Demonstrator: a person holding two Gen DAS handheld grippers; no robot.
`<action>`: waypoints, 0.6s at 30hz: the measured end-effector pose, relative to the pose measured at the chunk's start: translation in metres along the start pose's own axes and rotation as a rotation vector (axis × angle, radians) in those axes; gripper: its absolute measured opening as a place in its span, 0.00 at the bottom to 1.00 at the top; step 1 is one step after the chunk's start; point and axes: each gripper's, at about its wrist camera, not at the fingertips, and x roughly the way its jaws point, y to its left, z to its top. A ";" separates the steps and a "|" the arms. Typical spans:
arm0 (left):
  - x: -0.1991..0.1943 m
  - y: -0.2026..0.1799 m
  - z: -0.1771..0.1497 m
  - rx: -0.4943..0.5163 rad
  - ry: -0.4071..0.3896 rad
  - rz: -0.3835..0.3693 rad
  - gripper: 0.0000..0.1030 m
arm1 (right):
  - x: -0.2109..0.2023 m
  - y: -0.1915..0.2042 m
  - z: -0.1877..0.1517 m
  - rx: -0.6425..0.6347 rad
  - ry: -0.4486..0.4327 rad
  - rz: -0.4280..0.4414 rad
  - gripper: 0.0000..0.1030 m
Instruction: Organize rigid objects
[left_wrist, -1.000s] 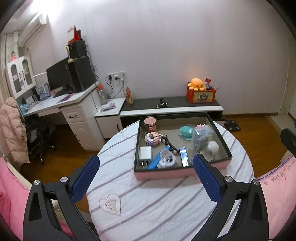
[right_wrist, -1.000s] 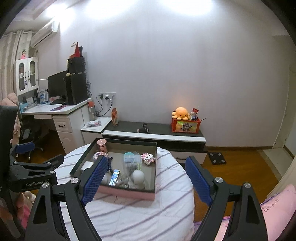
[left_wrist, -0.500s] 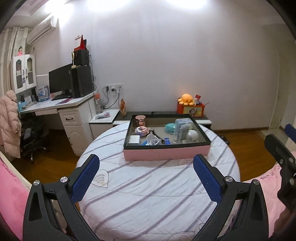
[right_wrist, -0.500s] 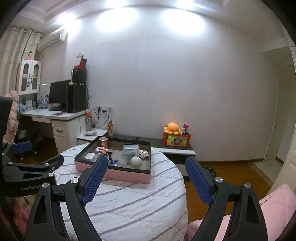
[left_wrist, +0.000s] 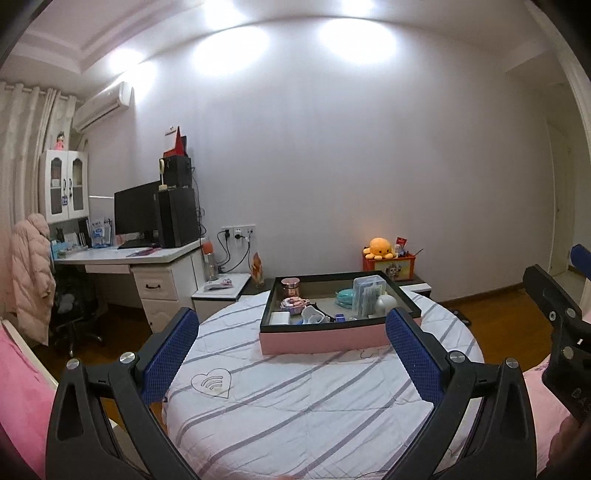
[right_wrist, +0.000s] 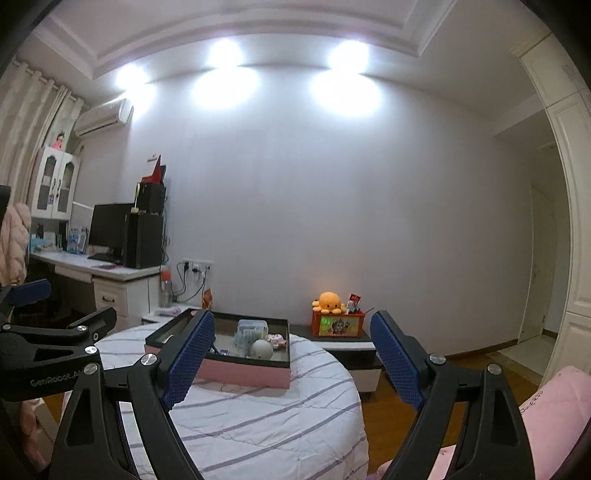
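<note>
A pink box with a black rim (left_wrist: 325, 338) stands on the far half of the round striped table (left_wrist: 295, 398); it also shows in the right wrist view (right_wrist: 243, 371). It holds several small objects: a copper jar (left_wrist: 290, 287), a clear plastic case (left_wrist: 369, 295), a teal case (left_wrist: 345, 297), a white round thing (left_wrist: 386, 304) and a white charger (left_wrist: 279, 317). My left gripper (left_wrist: 291, 343) is open and empty, well short of the box. My right gripper (right_wrist: 291, 354) is open and empty, to the right of the table.
A low black and white cabinet (right_wrist: 351, 350) with an orange plush octopus (left_wrist: 382, 248) on a box stands behind the table. A white desk (left_wrist: 147, 266) with a monitor is at the left. Pink bedding (right_wrist: 554, 413) lies at the right.
Both grippers have pulled back and tilted up from the box. The view went from looking down into it to a low view of its side. Both stay open.
</note>
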 end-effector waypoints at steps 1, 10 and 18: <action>0.001 -0.001 -0.001 0.002 0.001 -0.010 1.00 | -0.001 0.000 -0.001 -0.005 -0.008 -0.006 0.85; 0.009 -0.008 -0.010 -0.013 -0.022 -0.019 1.00 | 0.004 -0.002 -0.015 0.032 -0.042 -0.030 0.85; 0.013 -0.013 -0.022 -0.009 -0.060 -0.007 1.00 | 0.014 -0.006 -0.028 0.073 -0.038 -0.019 0.85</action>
